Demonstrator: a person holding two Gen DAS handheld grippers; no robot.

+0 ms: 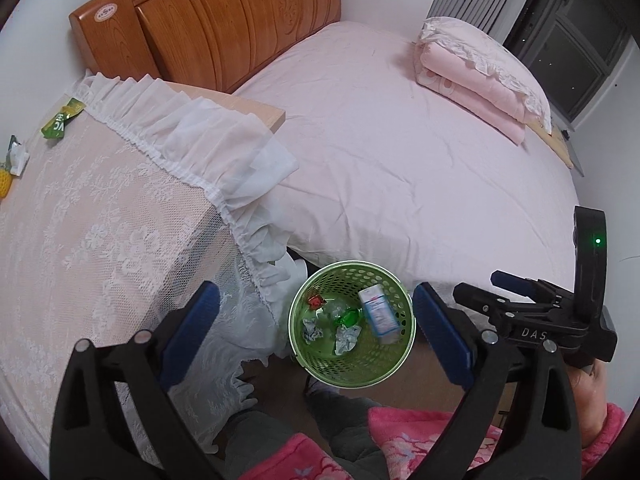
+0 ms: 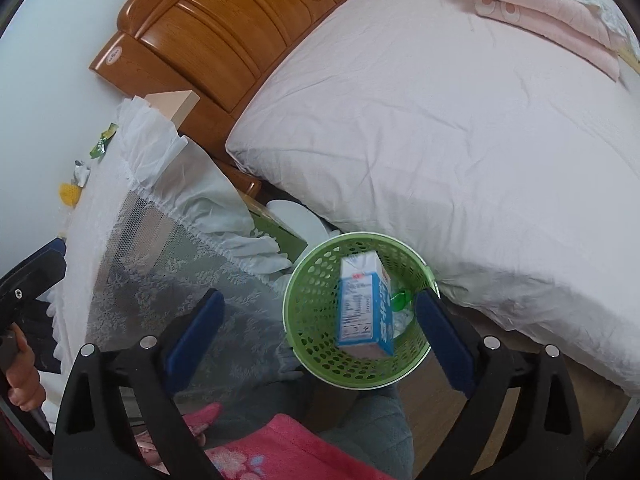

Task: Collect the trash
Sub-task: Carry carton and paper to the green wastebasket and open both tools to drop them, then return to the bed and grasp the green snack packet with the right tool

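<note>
A green mesh waste basket (image 1: 360, 372) stands on the floor between the lace-covered table (image 1: 80, 240) and the bed. Inside lie a red wrapper (image 1: 315, 301), a green wrapper (image 1: 348, 316), crumpled paper (image 1: 346, 338) and a blurred white-and-blue carton (image 1: 378, 314). My left gripper (image 1: 316, 292) hangs open above the basket, holding nothing. My right gripper (image 2: 320, 298) is open too, with the carton (image 2: 364, 304) loose over the basket (image 2: 316, 320) between its pads, touching neither. On the table remain a green packet (image 1: 64, 120), a crumpled wrapper (image 1: 16, 152) and a yellow item (image 1: 4, 184).
The bed (image 1: 400, 160) with a pink sheet fills the right side, with a folded pink quilt (image 1: 476, 92) on it and a wooden headboard (image 1: 224, 20) behind. A person's knees in grey trousers and a pink robe (image 1: 400, 440) sit just below the basket. White items lie on the floor under the bed's edge (image 2: 296, 220).
</note>
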